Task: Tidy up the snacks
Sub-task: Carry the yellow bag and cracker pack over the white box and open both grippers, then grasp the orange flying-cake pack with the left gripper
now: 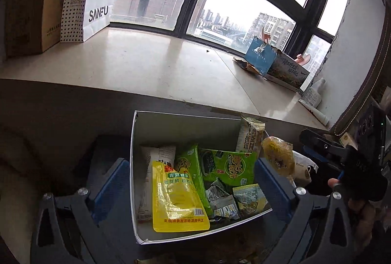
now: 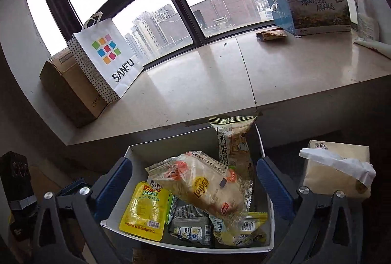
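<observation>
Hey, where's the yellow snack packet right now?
The yellow snack packet lies inside the white box, toward its left wall, overlapping a green packet. In the right wrist view it sits at the box's near left corner.

Both grippers' jaws wide apart

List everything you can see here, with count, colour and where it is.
box: 1, white, below the sill
snack packets: several, yellow, green, grey, clear, in the box
shopping bag: 1, white, sill left
cardboard box: 1, brown, beside the bag
printed carton: 1, blue and green, sill right
tissue pack: 1, beige, right of the box
left gripper: fingers open, above the box
right gripper: fingers open, above the box
</observation>
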Available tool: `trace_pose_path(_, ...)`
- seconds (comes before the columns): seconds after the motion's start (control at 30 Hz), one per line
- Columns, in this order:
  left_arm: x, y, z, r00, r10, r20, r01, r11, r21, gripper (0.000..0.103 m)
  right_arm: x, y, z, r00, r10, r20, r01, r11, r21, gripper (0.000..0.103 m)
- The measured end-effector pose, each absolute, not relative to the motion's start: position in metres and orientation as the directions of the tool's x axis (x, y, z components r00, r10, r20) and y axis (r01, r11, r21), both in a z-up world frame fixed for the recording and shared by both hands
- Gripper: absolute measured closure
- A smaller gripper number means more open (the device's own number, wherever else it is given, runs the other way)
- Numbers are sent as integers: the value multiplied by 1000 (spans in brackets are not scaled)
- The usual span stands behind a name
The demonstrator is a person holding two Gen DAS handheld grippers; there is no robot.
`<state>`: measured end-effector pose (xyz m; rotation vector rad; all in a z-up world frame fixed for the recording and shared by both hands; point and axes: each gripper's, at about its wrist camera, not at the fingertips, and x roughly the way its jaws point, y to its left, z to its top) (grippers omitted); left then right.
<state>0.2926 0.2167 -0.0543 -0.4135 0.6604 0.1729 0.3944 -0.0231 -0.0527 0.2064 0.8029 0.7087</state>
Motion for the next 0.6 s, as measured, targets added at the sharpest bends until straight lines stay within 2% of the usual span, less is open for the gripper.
trace_pose_path(0.3,264,188,-44,790,42,-612,-226,947,-227,0,361,-23,-46,487,643,-591,-583,743,329,0)
trace_pose_path(0.6,209,141,-30,823,4,-568,-137,972,-191,0,287,-54,-24,527,668,-525,-686,699,201,0)
